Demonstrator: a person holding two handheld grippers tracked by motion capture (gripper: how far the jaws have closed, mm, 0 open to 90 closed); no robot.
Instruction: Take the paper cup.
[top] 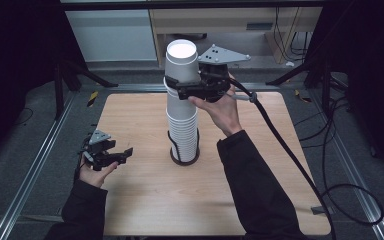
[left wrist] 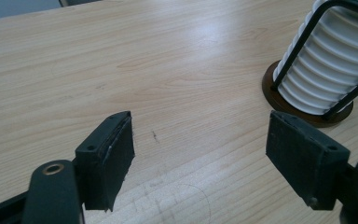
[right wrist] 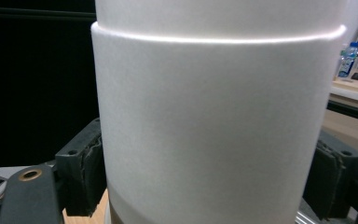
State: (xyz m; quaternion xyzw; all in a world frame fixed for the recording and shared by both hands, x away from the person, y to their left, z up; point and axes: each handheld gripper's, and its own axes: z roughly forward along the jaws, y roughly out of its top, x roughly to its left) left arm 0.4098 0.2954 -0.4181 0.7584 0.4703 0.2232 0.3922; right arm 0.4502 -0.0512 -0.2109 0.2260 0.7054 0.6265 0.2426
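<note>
Two grippers in play over the pale wooden table (top: 145, 200). Up at centre top of the high view, the right gripper (top: 180, 90) has its black jaws clamped around the top white paper cup (top: 182, 62) of the tall stack of white paper cups (top: 182, 132), which stands in a black wire holder on a round brown base (top: 184, 159) at mid-frame. In the right gripper view, that cup's smooth wall (right wrist: 214, 130) sits squarely between the two pads (right wrist: 86, 172), pressed on both sides. Down at lower left, the left gripper (top: 122, 154) hovers low over the table, jaws spread wide with nothing between them; its own view shows bare wood between the pads and the stack's ribbed foot (left wrist: 328, 70) at upper right.
</note>
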